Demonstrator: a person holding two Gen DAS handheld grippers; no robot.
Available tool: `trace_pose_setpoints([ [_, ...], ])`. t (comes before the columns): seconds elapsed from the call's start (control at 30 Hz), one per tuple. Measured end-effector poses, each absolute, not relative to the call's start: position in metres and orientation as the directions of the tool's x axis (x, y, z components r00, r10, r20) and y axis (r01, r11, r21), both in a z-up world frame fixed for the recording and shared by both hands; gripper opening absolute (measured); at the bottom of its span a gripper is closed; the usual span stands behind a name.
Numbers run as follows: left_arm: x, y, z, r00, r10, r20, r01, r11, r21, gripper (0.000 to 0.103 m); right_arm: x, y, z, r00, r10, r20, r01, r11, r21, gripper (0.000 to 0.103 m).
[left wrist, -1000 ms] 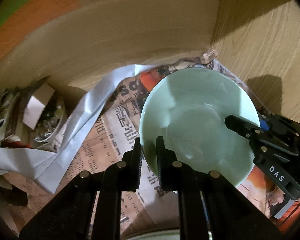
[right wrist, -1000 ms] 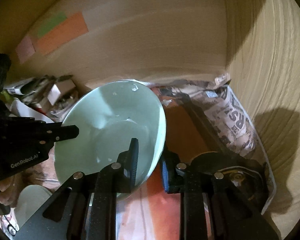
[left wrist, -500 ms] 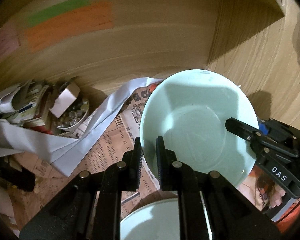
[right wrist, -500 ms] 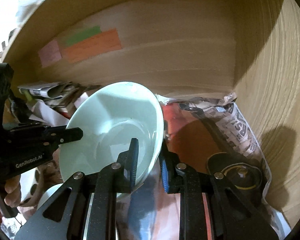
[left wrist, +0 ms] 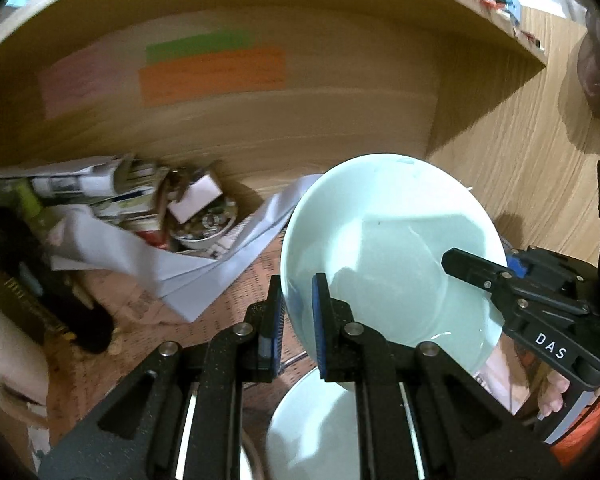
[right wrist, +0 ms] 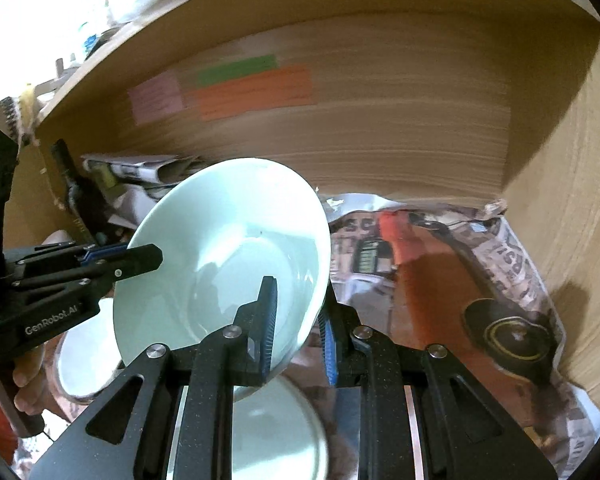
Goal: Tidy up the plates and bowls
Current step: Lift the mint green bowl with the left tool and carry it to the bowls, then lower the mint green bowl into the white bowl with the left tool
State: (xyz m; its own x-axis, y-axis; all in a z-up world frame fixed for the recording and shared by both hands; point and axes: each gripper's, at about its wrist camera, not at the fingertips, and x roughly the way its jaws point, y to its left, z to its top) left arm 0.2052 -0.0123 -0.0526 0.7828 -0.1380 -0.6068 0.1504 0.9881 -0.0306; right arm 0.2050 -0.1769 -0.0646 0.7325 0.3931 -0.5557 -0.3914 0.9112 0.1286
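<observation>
Your left tool point(left wrist: 296, 316) pinches near rim of bowl point(left wrist: 392, 256); your right tool point(right wrist: 296, 320) clamps opposite rim point(right wrist: 316, 280); bowl held tilted in air inside wooden shelf, above second bowl point(left wrist: 316, 432) and newspaper point(right wrist: 460, 264); judge it glazed ceramic: stiff, slick, breakable, moderately heavy; keep both rim grips firm, level it; looks pale mint green, glossy, deep, empty.

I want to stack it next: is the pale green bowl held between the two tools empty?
Empty. The pale green bowl, gripped at its rim by the left tool and the right tool, shows a bare glazed inside in both views.
</observation>
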Motion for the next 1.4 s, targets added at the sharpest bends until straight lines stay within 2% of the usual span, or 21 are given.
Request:
trace_pose_setpoints([
  [0.57,0.139,0.062,-0.057,0.829,-0.055,-0.557,0.012,0.997,-0.079,0.012,0.179,-0.102,-0.072,0.66,0.501,-0.559,-0.525,0.841,0.134,0.018],
  [1.13,0.092,0.119,-0.075,0.825,0.067,-0.562,-0.127,0.99,-0.068,0.012,0.161,-0.036,-0.095,0.553,0.583,-0.595,-0.638,0.756,0.147,0.018],
  [1.4,0.082,0.138,-0.093,0.802,0.074,-0.593,-0.15,0.985,-0.08,0.012,0.158,-0.016,-0.11,0.507,0.589,-0.629,-0.657,0.737,0.159,0.018],
])
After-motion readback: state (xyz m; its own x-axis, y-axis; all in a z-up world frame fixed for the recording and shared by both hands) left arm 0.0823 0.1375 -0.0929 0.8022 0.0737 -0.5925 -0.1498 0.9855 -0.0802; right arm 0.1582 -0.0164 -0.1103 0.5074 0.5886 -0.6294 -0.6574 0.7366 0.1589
